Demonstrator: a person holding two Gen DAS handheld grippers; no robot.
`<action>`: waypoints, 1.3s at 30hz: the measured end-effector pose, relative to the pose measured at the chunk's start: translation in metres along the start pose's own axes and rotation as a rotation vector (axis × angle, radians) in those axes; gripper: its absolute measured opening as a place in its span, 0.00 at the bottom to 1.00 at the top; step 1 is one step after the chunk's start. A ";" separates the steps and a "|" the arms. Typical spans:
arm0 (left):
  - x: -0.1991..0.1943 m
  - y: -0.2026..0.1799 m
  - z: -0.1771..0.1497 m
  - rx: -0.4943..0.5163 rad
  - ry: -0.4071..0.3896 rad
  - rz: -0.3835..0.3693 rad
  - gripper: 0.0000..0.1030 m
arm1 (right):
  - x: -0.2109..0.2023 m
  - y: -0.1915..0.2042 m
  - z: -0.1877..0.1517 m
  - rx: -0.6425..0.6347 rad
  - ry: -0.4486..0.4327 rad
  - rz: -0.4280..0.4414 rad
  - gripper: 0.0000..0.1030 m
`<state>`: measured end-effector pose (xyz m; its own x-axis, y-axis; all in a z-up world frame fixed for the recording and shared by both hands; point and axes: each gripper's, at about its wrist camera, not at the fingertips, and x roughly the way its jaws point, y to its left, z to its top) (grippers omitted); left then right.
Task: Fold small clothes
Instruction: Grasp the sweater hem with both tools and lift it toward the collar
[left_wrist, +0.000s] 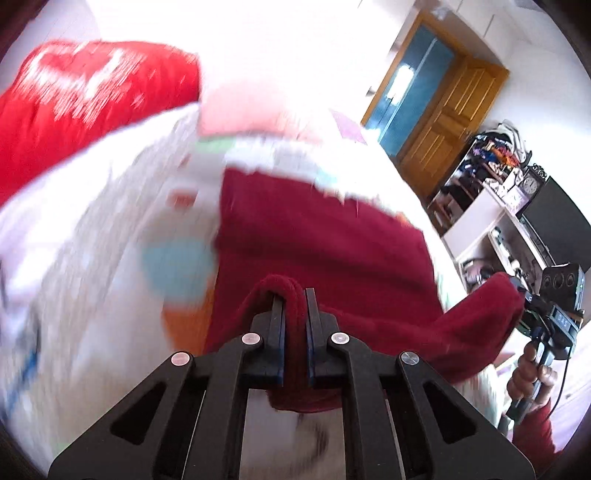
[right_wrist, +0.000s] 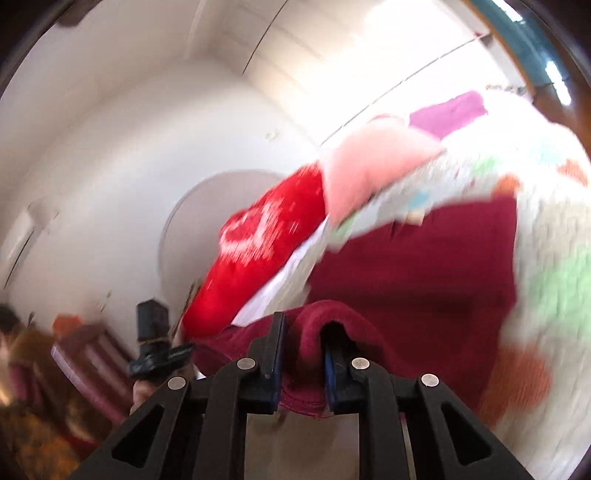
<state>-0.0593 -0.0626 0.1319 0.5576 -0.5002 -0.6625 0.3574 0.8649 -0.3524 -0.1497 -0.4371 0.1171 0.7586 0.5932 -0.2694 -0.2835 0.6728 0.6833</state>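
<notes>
A dark red garment (left_wrist: 325, 251) lies spread on a white bedspread with coloured patches (left_wrist: 110, 236). My left gripper (left_wrist: 294, 299) is shut on a bunched near edge of the garment. My right gripper (right_wrist: 304, 332) is shut on another bunched edge of the same garment (right_wrist: 413, 273). In the left wrist view the right gripper (left_wrist: 532, 310) holds the garment's corner raised at the right, with a hand below it. In the right wrist view the left gripper (right_wrist: 162, 354) shows at the left. Both views are motion-blurred.
A bright red pillow (left_wrist: 88, 103) and a pink pillow (left_wrist: 255, 107) lie at the bed's far side; both show in the right wrist view (right_wrist: 266, 243). A wooden door (left_wrist: 443, 122), cluttered shelves (left_wrist: 487, 173) and a dark monitor (left_wrist: 557, 221) stand to the right.
</notes>
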 end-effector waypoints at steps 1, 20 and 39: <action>0.014 -0.002 0.022 0.001 -0.016 -0.005 0.06 | 0.005 -0.008 0.013 0.001 -0.017 -0.019 0.16; 0.145 0.020 0.124 -0.014 0.041 0.101 0.32 | 0.066 -0.124 0.116 0.180 -0.086 -0.354 0.55; 0.220 0.016 0.118 -0.017 0.110 0.303 0.77 | 0.119 -0.131 0.112 -0.012 0.031 -0.774 0.28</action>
<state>0.1574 -0.1636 0.0584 0.5519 -0.2133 -0.8062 0.1747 0.9748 -0.1384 0.0437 -0.5046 0.0716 0.7263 -0.0363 -0.6864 0.3146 0.9054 0.2851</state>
